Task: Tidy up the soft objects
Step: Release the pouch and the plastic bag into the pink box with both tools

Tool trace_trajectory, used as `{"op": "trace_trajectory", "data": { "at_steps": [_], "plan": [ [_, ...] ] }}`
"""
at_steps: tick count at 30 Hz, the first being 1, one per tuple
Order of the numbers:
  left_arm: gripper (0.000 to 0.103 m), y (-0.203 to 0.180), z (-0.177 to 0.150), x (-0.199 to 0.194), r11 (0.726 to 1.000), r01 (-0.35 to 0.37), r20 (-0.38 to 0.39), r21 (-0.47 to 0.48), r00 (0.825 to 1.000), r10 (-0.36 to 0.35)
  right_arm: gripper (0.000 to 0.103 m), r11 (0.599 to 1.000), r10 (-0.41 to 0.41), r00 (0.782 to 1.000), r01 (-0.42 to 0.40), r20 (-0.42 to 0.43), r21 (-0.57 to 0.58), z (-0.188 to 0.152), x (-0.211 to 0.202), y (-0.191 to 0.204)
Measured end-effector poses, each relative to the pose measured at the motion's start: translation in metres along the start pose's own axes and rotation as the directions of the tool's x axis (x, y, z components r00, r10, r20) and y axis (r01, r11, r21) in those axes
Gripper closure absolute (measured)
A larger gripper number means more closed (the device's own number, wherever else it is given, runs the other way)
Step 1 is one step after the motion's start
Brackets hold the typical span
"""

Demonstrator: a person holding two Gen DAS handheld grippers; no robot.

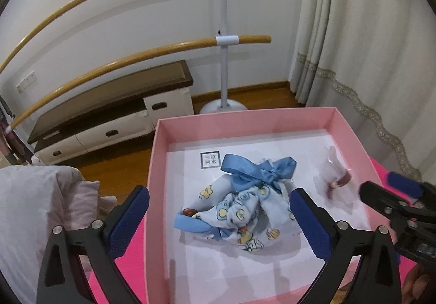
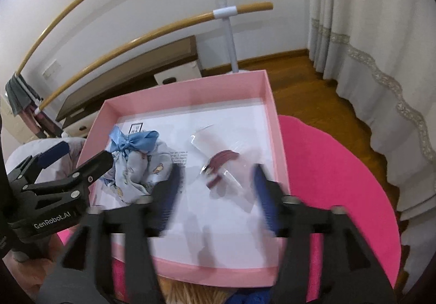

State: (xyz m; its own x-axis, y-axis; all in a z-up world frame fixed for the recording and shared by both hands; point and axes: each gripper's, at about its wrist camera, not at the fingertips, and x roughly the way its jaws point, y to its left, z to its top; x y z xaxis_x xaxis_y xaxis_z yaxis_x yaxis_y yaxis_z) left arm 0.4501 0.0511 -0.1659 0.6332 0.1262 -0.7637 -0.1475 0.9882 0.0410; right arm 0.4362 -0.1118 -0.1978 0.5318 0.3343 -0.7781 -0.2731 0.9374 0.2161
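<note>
Left hand-held gripper (image 1: 219,218): jaws spread wide, nothing between the pads; it hangs over the near half of the pink box (image 1: 154,167).
Right hand-held gripper (image 2: 216,192): jaws apart and blurred, gripping nothing; it hangs over the box's right half.
Blue patterned cloth (image 1: 239,211): crumpled heap with blue ribbon ties (image 1: 256,167), lying on the white floor of the box just ahead of the left hand-held gripper and between its fingers in that view, clear of both pads.
Clear bag with a dark red item (image 2: 220,165): lying flat on the box floor just ahead of the right hand-held gripper, not touched by either finger; to the right of the cloth and apart from it.
Pink box: open-topped, resting on a bright pink tabletop (image 2: 340,195).
Pale bundle of fabric (image 1: 35,208): outside the box, left of the left hand-held gripper.
Background: wooden barre rails (image 1: 136,58) on a white stand, a low cabinet (image 1: 109,118), a cream curtain (image 1: 354,45).
</note>
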Motion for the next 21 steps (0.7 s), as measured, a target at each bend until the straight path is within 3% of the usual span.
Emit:
{"op": "trace_trajectory", "data": {
  "at_steps": [1, 2, 11, 21],
  "plan": [
    [0.001, -0.001, -0.003, -0.006, 1.000, -0.003, 0.012, 0.002, 1.000, 0.003, 0.008, 1.000, -0.003, 1.000, 0.003, 0.019, 0.008, -0.001, -0.006, -0.001],
    [0.001, -0.002, -0.009, -0.010, 1.000, -0.002, 0.022, 0.004, 1.000, 0.002, 0.000, 1.000, -0.005, 0.999, 0.005, 0.032, 0.012, -0.001, -0.011, -0.001],
    [0.001, 0.012, -0.047, -0.092, 1.000, 0.026, 0.166, -0.004, 0.986, -0.025, 0.000, 0.998, -0.044, 0.985, 0.038, 0.169, 0.041, -0.013, -0.082, 0.000],
    [0.000, 0.022, -0.105, -0.198, 0.999, 0.053, 0.322, -0.012, 0.946, -0.046, 0.000, 0.997, -0.076, 0.951, 0.063, 0.299, 0.055, -0.061, -0.174, 0.007]
  ]
}}
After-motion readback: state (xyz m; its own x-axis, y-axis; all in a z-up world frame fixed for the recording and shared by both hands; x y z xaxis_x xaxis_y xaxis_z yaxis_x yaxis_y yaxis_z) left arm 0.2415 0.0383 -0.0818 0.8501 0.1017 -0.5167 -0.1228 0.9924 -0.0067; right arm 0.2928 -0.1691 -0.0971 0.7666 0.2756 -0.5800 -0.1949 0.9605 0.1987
